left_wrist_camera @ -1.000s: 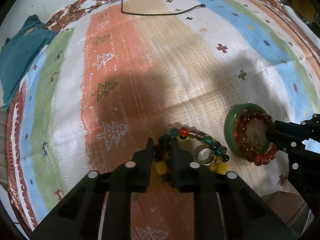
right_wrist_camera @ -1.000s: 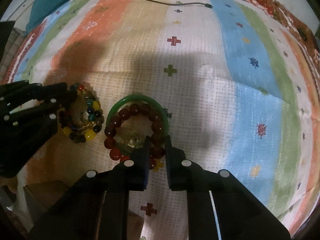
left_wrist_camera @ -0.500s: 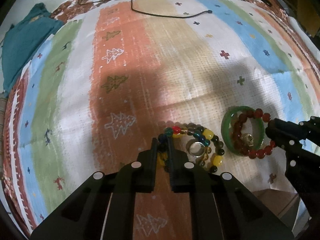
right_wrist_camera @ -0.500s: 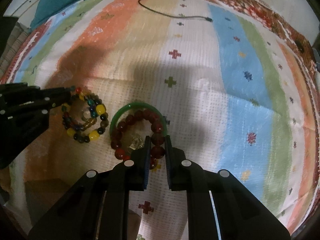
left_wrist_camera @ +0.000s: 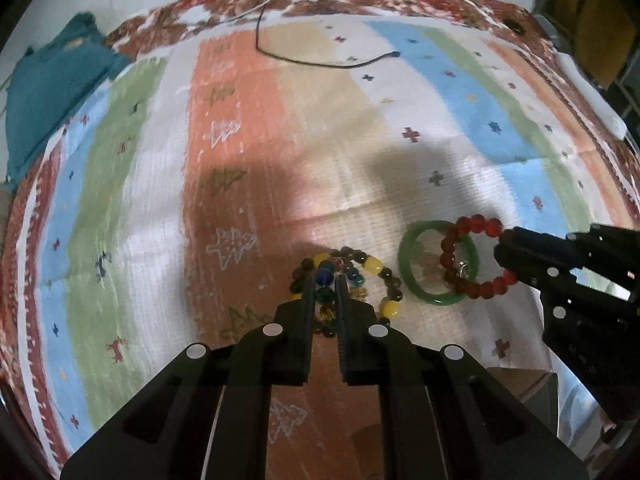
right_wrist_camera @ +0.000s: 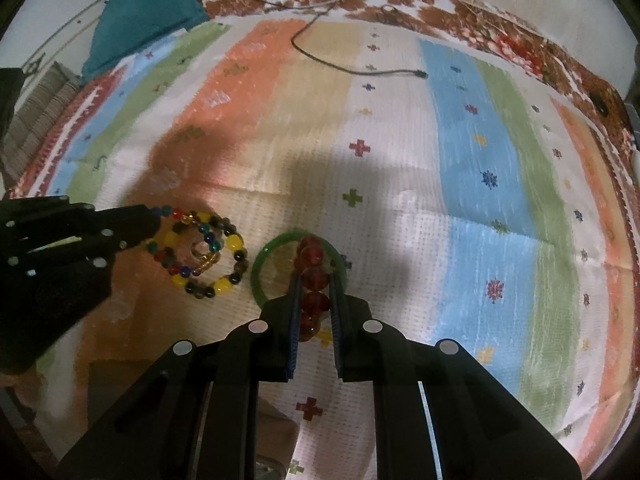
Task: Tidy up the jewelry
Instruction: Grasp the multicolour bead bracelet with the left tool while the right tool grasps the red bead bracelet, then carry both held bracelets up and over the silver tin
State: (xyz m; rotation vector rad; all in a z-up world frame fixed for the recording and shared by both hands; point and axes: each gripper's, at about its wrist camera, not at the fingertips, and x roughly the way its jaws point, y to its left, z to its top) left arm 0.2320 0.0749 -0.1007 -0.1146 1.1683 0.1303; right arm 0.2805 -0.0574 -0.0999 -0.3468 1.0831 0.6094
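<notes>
A multicoloured bead bracelet (left_wrist_camera: 362, 276) lies on the striped cloth (left_wrist_camera: 360, 148), with a smaller bead loop and a metal ring (right_wrist_camera: 199, 249) inside it. My left gripper (left_wrist_camera: 324, 282) is shut on its near-left beads. A green bangle (left_wrist_camera: 414, 286) lies to the right of it. My right gripper (right_wrist_camera: 314, 280) is shut on a red bead bracelet (right_wrist_camera: 310, 276) and holds it lifted, tilted on edge over the bangle (right_wrist_camera: 260, 276). In the left wrist view the red bracelet (left_wrist_camera: 474, 258) hangs from the right gripper's tips.
A black cable (left_wrist_camera: 320, 60) lies across the far part of the cloth. A teal garment (left_wrist_camera: 44, 88) sits at the far left edge. A brown box edge (left_wrist_camera: 516, 388) shows at the near right.
My right gripper has lifted the red bead bracelet off the green bangle and tilted it up. My left gripper has closed on the multicoloured bracelet's beads. Both cameras have risen.
</notes>
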